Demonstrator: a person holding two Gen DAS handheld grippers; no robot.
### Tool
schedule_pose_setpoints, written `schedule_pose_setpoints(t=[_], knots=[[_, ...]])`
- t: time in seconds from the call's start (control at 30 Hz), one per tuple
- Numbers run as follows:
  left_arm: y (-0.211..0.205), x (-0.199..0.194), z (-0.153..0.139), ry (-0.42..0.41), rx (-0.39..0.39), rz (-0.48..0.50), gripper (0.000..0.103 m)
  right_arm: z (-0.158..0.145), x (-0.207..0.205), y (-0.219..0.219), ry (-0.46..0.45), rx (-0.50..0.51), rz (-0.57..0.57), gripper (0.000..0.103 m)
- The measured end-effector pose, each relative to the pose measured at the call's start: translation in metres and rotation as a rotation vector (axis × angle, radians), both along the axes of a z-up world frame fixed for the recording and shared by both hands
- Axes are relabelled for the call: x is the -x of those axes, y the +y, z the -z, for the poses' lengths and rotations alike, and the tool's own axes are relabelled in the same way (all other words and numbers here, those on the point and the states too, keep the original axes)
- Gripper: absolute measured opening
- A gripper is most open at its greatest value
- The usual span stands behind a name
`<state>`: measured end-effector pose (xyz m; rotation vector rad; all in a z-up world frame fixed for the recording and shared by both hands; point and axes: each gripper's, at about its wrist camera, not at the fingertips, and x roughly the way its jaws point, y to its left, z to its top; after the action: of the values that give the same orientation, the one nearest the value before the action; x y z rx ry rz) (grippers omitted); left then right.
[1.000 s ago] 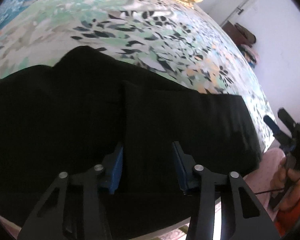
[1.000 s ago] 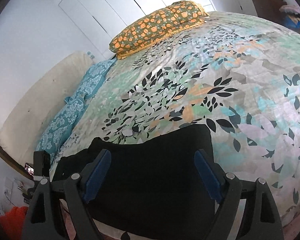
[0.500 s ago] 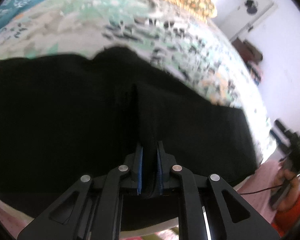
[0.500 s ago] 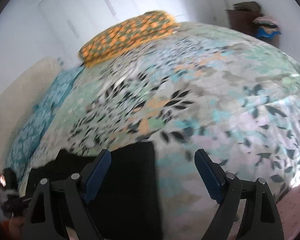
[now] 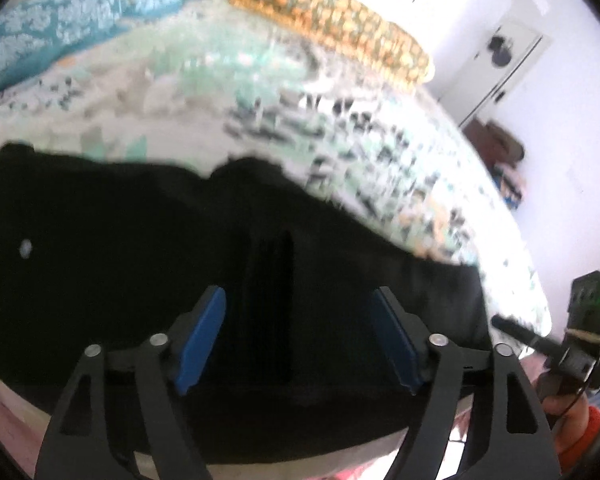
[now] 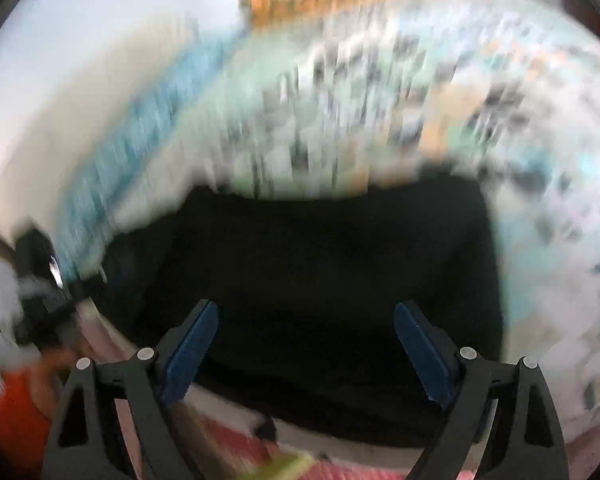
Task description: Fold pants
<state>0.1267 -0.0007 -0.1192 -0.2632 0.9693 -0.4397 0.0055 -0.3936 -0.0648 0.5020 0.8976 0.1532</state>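
Black pants (image 5: 140, 248) lie spread along the near edge of a bed with a leaf-patterned cover (image 5: 228, 92). In the left wrist view my left gripper (image 5: 300, 316) hangs over them with its jaws opening; a raised fold of cloth (image 5: 276, 288) stands between the blue pads, touching neither. The right wrist view is blurred: the right gripper (image 6: 306, 332) is open, its jaws still widening, above the pants' (image 6: 320, 264) right end with nothing pinched. The right gripper (image 5: 512, 330) also shows at the left view's right edge.
An orange patterned pillow (image 5: 332, 20) and a blue patterned pillow (image 5: 80, 20) lie at the bed's far side. A door (image 5: 500, 60) and a dark cabinet (image 5: 496, 148) stand beyond the bed. A hand with an orange sleeve (image 5: 580, 424) is at the lower right.
The left gripper closed on a fold of the pants, then let go and opened wide while lifting back. The right gripper swung right, then back over the pants' end.
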Motion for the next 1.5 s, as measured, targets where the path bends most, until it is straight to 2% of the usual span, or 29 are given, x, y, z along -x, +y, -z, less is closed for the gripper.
schedule_pose_setpoints(t=[0.03, 0.1, 0.2, 0.27, 0.3, 0.33, 0.4, 0.43, 0.47, 0.53, 0.6, 0.7, 0.8, 0.87, 0.93, 1.07, 1.23, 1.33, 1.5], knots=[[-0.004, 0.0, -0.002, -0.02, -0.004, 0.008, 0.086, -0.002, 0.0, -0.011, -0.019, -0.018, 0.024, 0.092], [-0.018, -0.004, -0.001, -0.028, -0.019, 0.049, 0.087, 0.011, -0.004, -0.02, 0.023, -0.054, 0.025, 0.092], [-0.041, -0.013, 0.014, -0.005, -0.074, 0.122, 0.087, 0.062, -0.008, -0.029, 0.191, -0.136, 0.027, 0.091], [-0.046, -0.018, 0.027, 0.041, -0.116, 0.118, 0.083, 0.048, -0.003, -0.034, 0.121, -0.14, 0.061, 0.088], [-0.042, -0.018, 0.03, 0.056, -0.1, 0.103, 0.08, 0.034, 0.0, -0.039, 0.068, -0.136, 0.078, 0.088], [-0.035, -0.016, 0.028, 0.051, -0.079, 0.09, 0.08, 0.015, 0.004, -0.045, -0.012, -0.102, 0.102, 0.088], [-0.021, -0.015, 0.02, 0.019, -0.056, 0.045, 0.081, -0.014, 0.0, -0.055, -0.091, 0.042, 0.158, 0.093], [-0.014, -0.017, 0.016, 0.004, -0.058, 0.013, 0.085, -0.021, -0.008, -0.066, -0.075, 0.167, 0.215, 0.102], [-0.007, -0.02, 0.013, -0.004, -0.061, -0.018, 0.087, -0.02, -0.014, -0.074, -0.043, 0.226, 0.245, 0.103], [0.01, -0.026, 0.013, 0.0, -0.048, -0.077, 0.087, -0.001, -0.039, -0.101, 0.081, 0.32, 0.292, 0.103], [0.022, -0.029, 0.017, 0.021, -0.034, -0.117, 0.087, 0.023, -0.059, -0.124, 0.179, 0.335, 0.313, 0.103], [0.034, -0.025, 0.027, 0.057, -0.053, -0.168, 0.087, 0.054, -0.072, -0.151, 0.223, 0.359, 0.348, 0.103], [0.045, -0.023, 0.032, 0.089, -0.026, -0.194, 0.087, 0.082, -0.088, -0.17, 0.306, 0.377, 0.369, 0.103], [0.051, -0.02, 0.034, 0.104, -0.017, -0.218, 0.087, 0.082, -0.093, -0.17, 0.244, 0.453, 0.36, 0.103], [0.056, -0.02, 0.036, 0.114, -0.017, -0.246, 0.087, 0.086, -0.102, -0.171, 0.249, 0.488, 0.307, 0.103], [0.052, -0.025, 0.044, 0.131, -0.034, -0.253, 0.087, 0.088, -0.093, -0.177, 0.169, 0.462, 0.289, 0.103], [0.04, -0.025, 0.045, 0.121, -0.042, -0.206, 0.087, 0.086, -0.097, -0.169, 0.185, 0.496, 0.286, 0.103], [0.038, -0.025, 0.044, 0.12, -0.033, -0.193, 0.087, 0.085, -0.097, -0.169, 0.181, 0.481, 0.287, 0.103], [0.044, -0.024, 0.041, 0.121, 0.013, -0.202, 0.087, 0.086, -0.096, -0.169, 0.181, 0.484, 0.287, 0.103]])
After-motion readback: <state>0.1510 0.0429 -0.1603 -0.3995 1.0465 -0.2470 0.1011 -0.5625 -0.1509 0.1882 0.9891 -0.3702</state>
